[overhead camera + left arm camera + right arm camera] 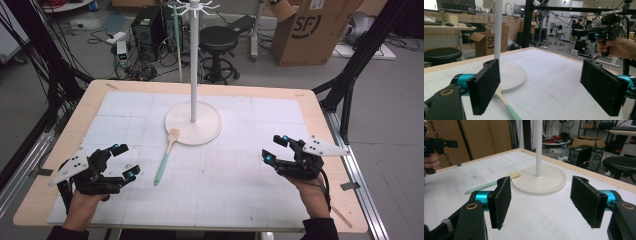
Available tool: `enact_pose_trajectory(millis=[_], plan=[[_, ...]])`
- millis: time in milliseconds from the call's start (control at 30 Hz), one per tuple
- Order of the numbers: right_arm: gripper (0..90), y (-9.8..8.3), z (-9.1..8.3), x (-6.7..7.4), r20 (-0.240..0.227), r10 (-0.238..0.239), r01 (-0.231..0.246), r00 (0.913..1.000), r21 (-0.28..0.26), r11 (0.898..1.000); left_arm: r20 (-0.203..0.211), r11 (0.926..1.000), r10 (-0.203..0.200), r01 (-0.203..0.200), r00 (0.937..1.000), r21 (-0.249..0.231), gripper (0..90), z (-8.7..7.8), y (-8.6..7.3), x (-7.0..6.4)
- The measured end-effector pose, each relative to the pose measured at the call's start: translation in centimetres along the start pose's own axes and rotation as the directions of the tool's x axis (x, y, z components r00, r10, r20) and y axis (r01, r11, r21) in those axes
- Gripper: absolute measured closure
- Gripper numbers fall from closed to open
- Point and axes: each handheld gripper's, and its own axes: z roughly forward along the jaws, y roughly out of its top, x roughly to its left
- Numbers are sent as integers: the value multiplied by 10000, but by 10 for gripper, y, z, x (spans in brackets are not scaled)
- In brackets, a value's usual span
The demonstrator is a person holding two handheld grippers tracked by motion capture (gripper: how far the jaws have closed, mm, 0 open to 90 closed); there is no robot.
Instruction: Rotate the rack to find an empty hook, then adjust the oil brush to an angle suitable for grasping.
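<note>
spatula [166, 157] | green handle, wooden head | flat, head on stand base [210, 131]

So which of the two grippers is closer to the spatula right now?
The left gripper. The spatula lies just beside its jaws, handle end toward it, while the right gripper sits across the mat.

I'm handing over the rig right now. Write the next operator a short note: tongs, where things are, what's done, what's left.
Left tongs: open, empty, low over the mat at the near left.
Right tongs: open, empty, low over the mat at the near right.
Spatula: lies flat on the mat, its wooden head resting on the edge of the white stand's base, its green handle pointing toward the left tongs.
Stand pole: upright at mid-table, hooks at the top bare as far as they show.
Done: nothing is gripped.
Left, by my guess: pick up the spatula and hang it on a hook.
</note>
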Motion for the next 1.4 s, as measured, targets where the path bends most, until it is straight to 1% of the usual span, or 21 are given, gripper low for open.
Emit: enact_pose_trajectory(millis=[33, 100, 200, 233, 367, 433, 500, 633, 800, 967, 1100, 1267, 1400], plan=[[324, -4, -3, 0, 36, 13, -13, 10000, -73, 10000, 9, 10000, 11, -11, 10000, -3, 169, 1, 0, 0], [323, -9, -8, 0, 179, -4, 4, 9998, 0, 10000, -9, 10000, -13, 12, 10000, -36, 169, 3, -1, 0], [323, -16, -15, 0, 316, 36, -31, 9995, -158, 9999, -16, 10000, -34, 34, 10000, -59, 170, 5, -1, -1], [323, -18, -18, 0, 323, 114, -107, 9994, -227, 9997, -11, 10000, -35, 35, 10000, -77, 170, 6, -1, -1], [323, -23, -22, 1, 400, 120, -108, 9991, -290, 9995, -50, 10000, -24, 24, 10000, -51, 170, 7, -2, -2], [323, -25, -23, 1, 424, 147, -137, 9990, -234, 9996, -75, 10000, -18, 18, 10000, -34, 170, 7, -2, -2], [323, -25, -22, 2, 440, 54, -46, 9990, -200, 9998, -51, 10000, -26, 26, 10000, -5, 171, 8, -2, -3], [323, -24, -20, 4, 327, 14, -5, 9995, -269, 9996, -79, 10000, -40, 40, 10000, -21, 171, 8, -2, -3], [323, -23, -17, 7, 226, -26, 31, 9997, -188, 9998, -93, 10000, -15, 15, 10000, 17, 171, 7, -2, -4], [323, -22, -15, 7, 210, -28, 34, 9998, -269, 9996, -134, 10000, -60, 60, 9999, 28, 171, 6, -1, -3], [323, -22, -14, 8, 242, -44, 50, 9997, -224, 9997, -164, 10000, -82, 82, 9998, -6, 171, 5, 0, -2], [322, -22, -15, 9, 297, -43, 51, 9996, -278, 9996, -301, 9999, -84, 86, 9995, 85, 171, 4, -1, 0], [322, -26, -17, 11, 302, 95, -84, 9995, -361, 9993, -457, 9997, -103, 113, 9989, 213, 170, 9, -2, 1]])
